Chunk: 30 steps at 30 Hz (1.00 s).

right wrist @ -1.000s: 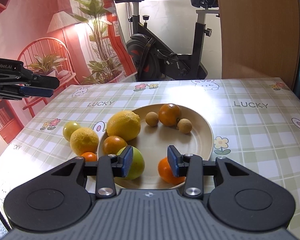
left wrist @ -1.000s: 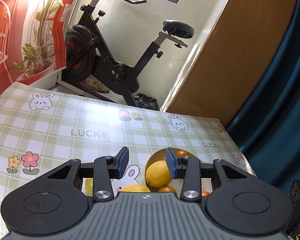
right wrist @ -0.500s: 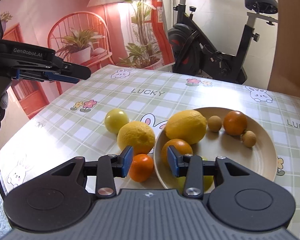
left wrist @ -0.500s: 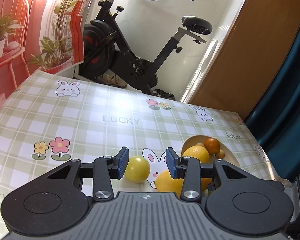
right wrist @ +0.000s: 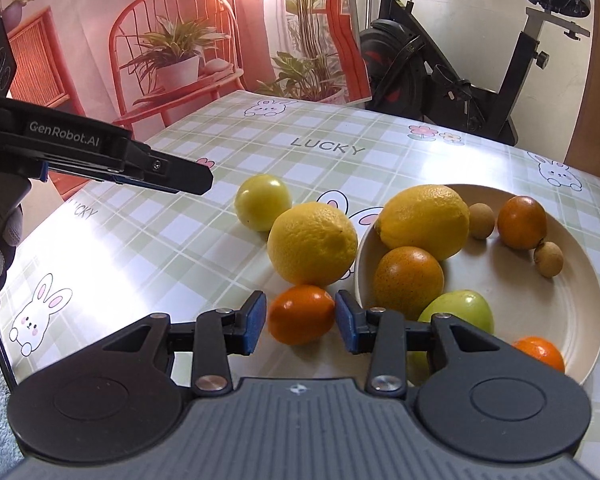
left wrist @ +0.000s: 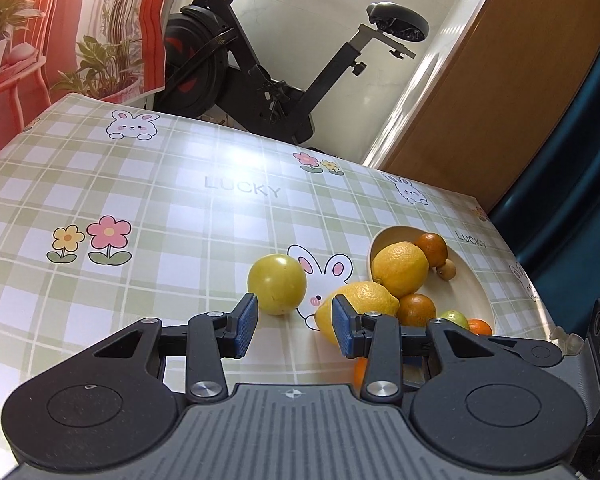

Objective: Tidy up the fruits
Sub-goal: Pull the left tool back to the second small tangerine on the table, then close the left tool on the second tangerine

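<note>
Your right claw (right wrist: 300,322) stands part open around the small orange (right wrist: 301,314) on the surface (right wrist: 148,248), near the plate (right wrist: 540,304), not gripping. Next, close gently and lift. Your left claw (left wrist: 294,326) is empty.

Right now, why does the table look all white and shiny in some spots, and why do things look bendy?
Left wrist view: light glares off the glossy tablecloth, washing out the checks near the far edge. Right wrist view: another bright patch whitens the cloth left of the yellow ball-shaped fruit. Both views: the fisheye lens curves the table's edges and tilts the exercise bike.
</note>
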{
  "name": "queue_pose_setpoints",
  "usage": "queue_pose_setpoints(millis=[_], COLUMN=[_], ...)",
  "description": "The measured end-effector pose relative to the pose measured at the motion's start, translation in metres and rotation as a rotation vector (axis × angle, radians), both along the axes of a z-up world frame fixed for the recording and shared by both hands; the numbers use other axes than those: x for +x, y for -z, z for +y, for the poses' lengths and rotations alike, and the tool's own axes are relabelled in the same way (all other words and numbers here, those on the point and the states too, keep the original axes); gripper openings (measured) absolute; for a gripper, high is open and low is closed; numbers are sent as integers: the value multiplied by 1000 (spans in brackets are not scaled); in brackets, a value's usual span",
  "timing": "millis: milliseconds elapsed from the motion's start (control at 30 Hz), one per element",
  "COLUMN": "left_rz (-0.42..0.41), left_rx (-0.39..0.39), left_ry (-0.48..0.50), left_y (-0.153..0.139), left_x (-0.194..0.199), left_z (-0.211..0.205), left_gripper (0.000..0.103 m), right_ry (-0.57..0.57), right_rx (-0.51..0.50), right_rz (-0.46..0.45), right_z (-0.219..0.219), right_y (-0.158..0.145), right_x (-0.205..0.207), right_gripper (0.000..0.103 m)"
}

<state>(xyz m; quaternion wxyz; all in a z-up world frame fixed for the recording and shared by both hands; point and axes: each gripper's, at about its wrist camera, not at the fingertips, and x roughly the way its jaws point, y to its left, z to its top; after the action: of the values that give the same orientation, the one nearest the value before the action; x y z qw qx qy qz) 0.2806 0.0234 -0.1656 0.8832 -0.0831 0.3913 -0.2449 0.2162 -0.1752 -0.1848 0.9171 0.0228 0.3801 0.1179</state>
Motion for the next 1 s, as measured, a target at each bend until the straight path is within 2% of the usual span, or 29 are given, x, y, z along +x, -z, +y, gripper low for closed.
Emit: queue_pose_setpoints(millis=[267, 467, 667, 1000], left_rz=[40, 94, 145, 175], left_rx=[5, 20, -37, -33], left_ry=[50, 140, 186, 233], left_y=[16, 33, 45, 54], left_x=[-6, -9, -8, -11], left_z=[-15, -36, -47, -60], left_gripper=[42, 42, 42, 44], right_ry=[-19, -25, -17, 7], right_rx=[30, 36, 44, 94], right_rz=[11, 28, 40, 33], right_z=[1, 2, 1, -8], right_y=[2, 8, 13, 16], right_x=[-4, -3, -5, -15], right_gripper=[42, 46, 46, 46])
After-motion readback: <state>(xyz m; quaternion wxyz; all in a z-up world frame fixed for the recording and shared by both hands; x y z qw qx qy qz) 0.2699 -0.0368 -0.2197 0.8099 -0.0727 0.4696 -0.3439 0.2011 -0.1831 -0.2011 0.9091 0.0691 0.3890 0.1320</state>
